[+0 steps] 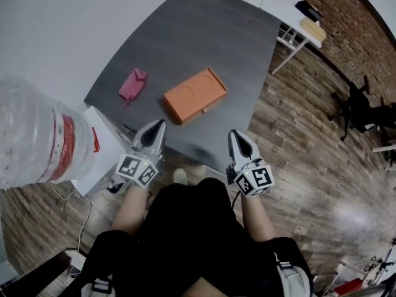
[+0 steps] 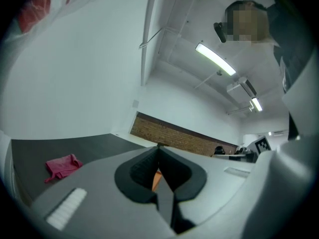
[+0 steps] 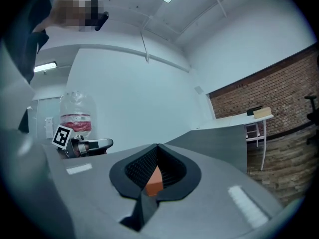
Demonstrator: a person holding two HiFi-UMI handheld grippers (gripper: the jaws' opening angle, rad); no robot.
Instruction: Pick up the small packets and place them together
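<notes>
Packet, small, pink, crumpled [image 1: 133, 83]: lies on the dark grey tabletop [image 1: 204, 36], towards its left side, well apart from both grippers. Only one such packet can be made out. Its long axis runs roughly away from the person, leaning slightly right at the far end.

Box, orange, flat, rectangular [image 1: 195, 95]: on the same tabletop, just right of the packet and not touching it. Long axis runs across, from near-left to far-right. It lies ahead, between the lines of the two grippers.

Left gripper, grey, hand-held [image 1: 159, 126]: at the near table edge, pointing level. Jaws are together with nothing held. The packet lies ahead and to its left, low at the left of the left gripper view.

Right gripper, grey, hand-held [image 1: 234, 135]: further right along the same edge. Jaws are together with nothing held. The orange patch in the gap behind its tips is probably the box seen beyond them.

Judgement: the left gripper is the nearer to the packet, and its jaws must part before any pick. For the right gripper, the box lies across its path.
</notes>
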